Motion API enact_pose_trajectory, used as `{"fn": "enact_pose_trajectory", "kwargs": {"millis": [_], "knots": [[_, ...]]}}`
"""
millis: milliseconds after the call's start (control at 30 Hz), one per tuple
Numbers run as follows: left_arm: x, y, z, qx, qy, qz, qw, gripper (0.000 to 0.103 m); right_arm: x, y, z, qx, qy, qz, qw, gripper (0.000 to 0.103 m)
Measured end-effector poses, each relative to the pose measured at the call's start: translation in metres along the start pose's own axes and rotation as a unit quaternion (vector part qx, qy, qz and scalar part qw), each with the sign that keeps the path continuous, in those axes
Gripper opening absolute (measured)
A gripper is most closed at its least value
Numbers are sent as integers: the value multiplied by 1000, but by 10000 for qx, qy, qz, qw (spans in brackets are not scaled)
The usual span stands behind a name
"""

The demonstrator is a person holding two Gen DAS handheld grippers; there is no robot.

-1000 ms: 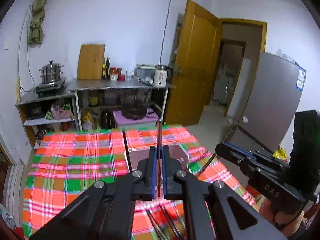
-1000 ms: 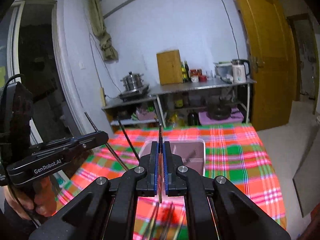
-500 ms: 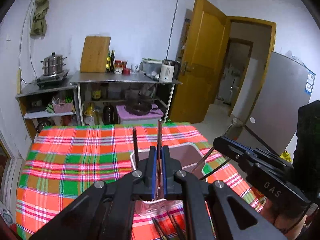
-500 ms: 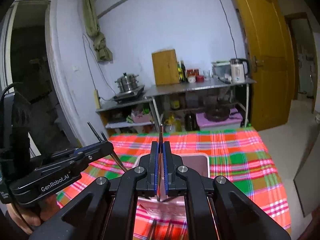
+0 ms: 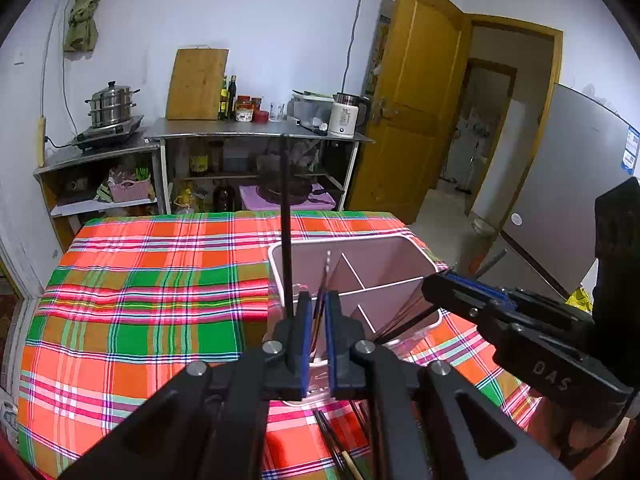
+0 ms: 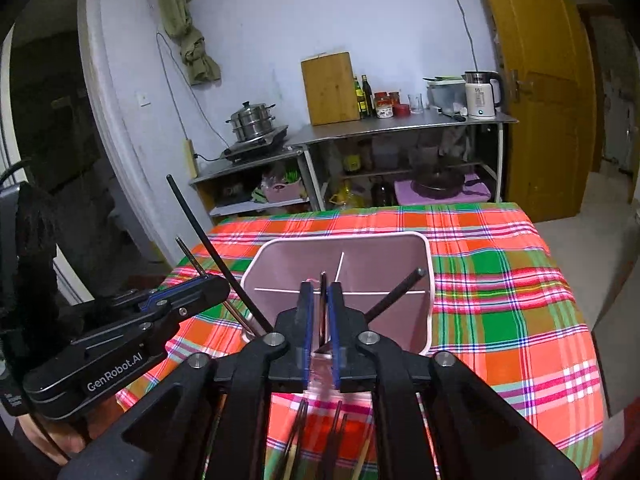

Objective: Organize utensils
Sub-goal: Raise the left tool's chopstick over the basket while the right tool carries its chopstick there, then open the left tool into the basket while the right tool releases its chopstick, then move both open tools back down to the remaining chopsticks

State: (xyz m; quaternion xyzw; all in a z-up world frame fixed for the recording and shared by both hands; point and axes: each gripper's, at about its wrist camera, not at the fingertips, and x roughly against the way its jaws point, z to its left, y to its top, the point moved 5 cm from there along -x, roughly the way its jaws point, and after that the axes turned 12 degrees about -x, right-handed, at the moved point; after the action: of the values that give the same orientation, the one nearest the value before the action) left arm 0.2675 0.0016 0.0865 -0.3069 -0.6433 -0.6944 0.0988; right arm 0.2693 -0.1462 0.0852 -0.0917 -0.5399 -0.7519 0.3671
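hovering just above the near edge of a pink utensil holder (image 5: 404,256), the left gripper (image 5: 316,336) has its blue-lined jaws drawn narrow around a thin brownish chopstick (image 5: 320,304) that runs up between them; whether the pads actually press on it i cannot tell for sure, though the gap is slight. a second, black chopstick (image 5: 285,216) stands nearly upright just left of that gripper, its lower end down in the holder's near-left compartment.

the right gripper (image 6: 320,328) sits over the same holder (image 6: 428,280) from the near side, jaws likewise narrow, with a dark chopstick (image 6: 322,304) caught between them, its tip over the holder's near compartment. another dark chopstick (image 6: 396,292) leans out to the right from the near compartment, its end above the holder's right side.

each camera sees the other gripper: in the left wrist view the right gripper (image 5: 452,284) comes in from the right, with thin sticks slanting down from it into the holder; in the right wrist view the left gripper (image 6: 212,286) reaches in from the left, two sticks rising past its tip.

the holder is split by white dividers (image 5: 380,286) and stands on a red, green and white plaid tablecloth (image 5: 152,288). more chopsticks (image 5: 340,446) lie on the cloth below the grippers, near the table's front edge, blurred in the right wrist view. behind the table, a metal shelf (image 5: 256,134) holds a wooden cutting board (image 5: 196,84) and a white kettle (image 5: 343,120).
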Motion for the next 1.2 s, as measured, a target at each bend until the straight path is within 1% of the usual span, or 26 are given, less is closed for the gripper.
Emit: {"fn": "enact_pose_trajectory", "kwargs": {"millis": [33,100,233,433,733,900,1000,1200], "knots": [[2,0,0,3,9,-26,10000,17,2,0,-1,6,9,-22,10000,12],[7,-1,-1,9,29,-73,10000,21,7,-1,-1,14,5,-57,10000,13],[18,-3,-2,12,68,-121,9999,21,15,-2,1,21,12,-124,9999,13],[38,-9,-7,-29,107,-209,9997,21,39,-8,2,45,32,-243,9997,13],[74,-20,-25,-94,117,-297,9994,21,88,-26,6,138,-121,-394,9991,13],[94,-33,-41,-87,90,-293,9995,21,122,-40,8,180,-222,-488,9984,13],[105,-46,-49,-96,99,-271,9995,25,140,-51,9,220,-271,-536,9980,13],[121,-78,-60,-55,24,-178,9998,28,164,-84,7,263,-336,-528,9977,13]]}}
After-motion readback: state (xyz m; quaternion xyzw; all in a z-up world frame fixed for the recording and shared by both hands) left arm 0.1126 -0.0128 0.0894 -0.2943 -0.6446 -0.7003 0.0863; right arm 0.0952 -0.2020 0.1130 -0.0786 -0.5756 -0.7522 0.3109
